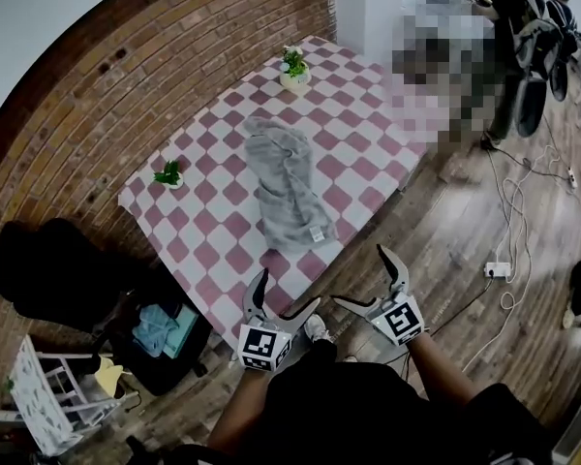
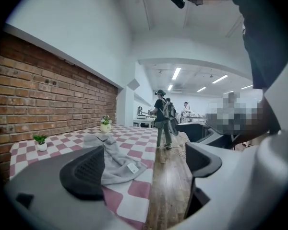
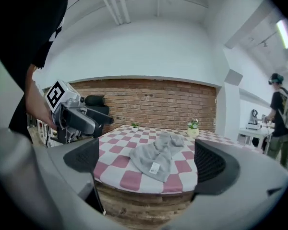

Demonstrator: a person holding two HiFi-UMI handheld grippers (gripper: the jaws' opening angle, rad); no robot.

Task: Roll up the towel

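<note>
A crumpled grey towel (image 1: 286,187) with a small white tag lies on the pink-and-white checked table (image 1: 213,231), reaching toward its near edge. It also shows in the left gripper view as the towel (image 2: 113,159) and in the right gripper view as the towel (image 3: 156,157). My left gripper (image 1: 289,291) hangs just short of the table's near edge, jaws wide apart and empty. My right gripper (image 1: 360,276) is beside it over the wooden floor, also spread wide with nothing in it. Neither touches the towel. The left gripper (image 3: 69,111) appears in the right gripper view.
Two small potted plants (image 1: 293,66) (image 1: 169,173) stand on the table along the brick wall side. A black bag (image 1: 48,264) and a white rack (image 1: 53,400) sit left of the table. Cables and a power strip (image 1: 497,269) lie on the floor at right. People stand beyond.
</note>
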